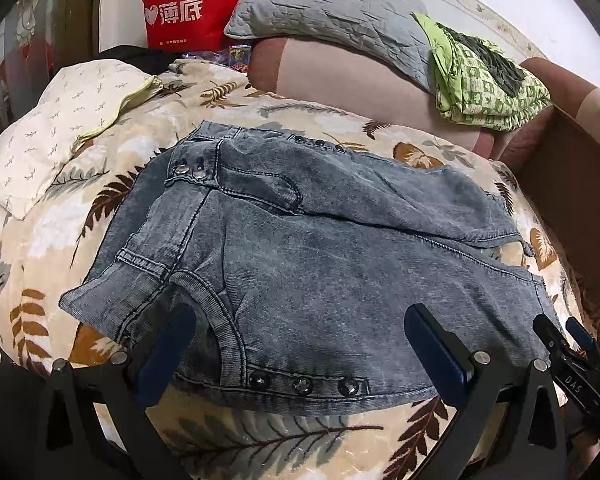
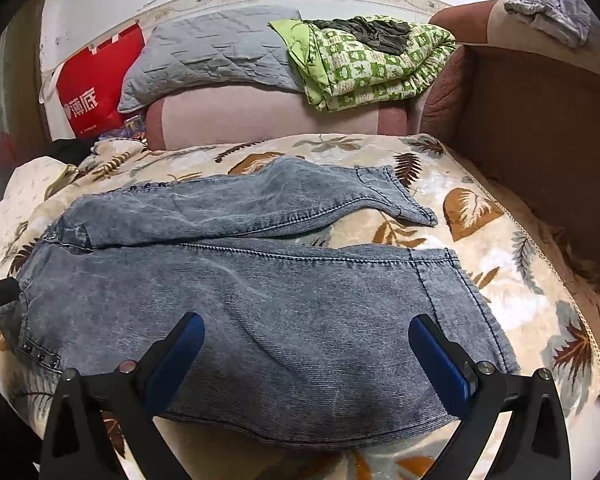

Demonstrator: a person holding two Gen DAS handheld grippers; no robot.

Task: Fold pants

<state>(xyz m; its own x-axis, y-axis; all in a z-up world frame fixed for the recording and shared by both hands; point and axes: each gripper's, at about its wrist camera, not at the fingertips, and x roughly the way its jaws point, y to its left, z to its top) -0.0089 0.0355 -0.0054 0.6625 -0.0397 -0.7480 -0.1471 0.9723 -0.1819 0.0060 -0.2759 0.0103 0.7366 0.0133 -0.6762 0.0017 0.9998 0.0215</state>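
Nearest, bottom of the left wrist view: left gripper (image 1: 300, 344), blue-padded fingers spread wide, holding nothing, poised over the waist end of the pants (image 1: 308, 264). Bottom of the right wrist view: right gripper (image 2: 306, 350), fingers likewise spread wide and empty, above the near trouser leg; whether the pads touch the cloth cannot be told. The right gripper also shows at the lower right edge of the left view. Pants: grey-blue washed denim, laid flat across the middle of both views on a leaf-print blanket (image 2: 500, 264), waist toward frame left, legs running toward frame right, the two legs lying side by side with the cuffs apart; a row of metal studs (image 1: 304, 385) along the near hip edge, two snaps (image 1: 188, 171) at the waistband. Upper left of the left view: a cream pillow (image 1: 52, 132) on the blanket. Beyond, centre: a pink and brown sofa back (image 2: 268, 116). On it, a grey quilted pillow (image 2: 216, 56) and a folded green patterned quilt (image 2: 364, 68). Far upper left: a red bag (image 1: 188, 4) with white characters, against the wall.
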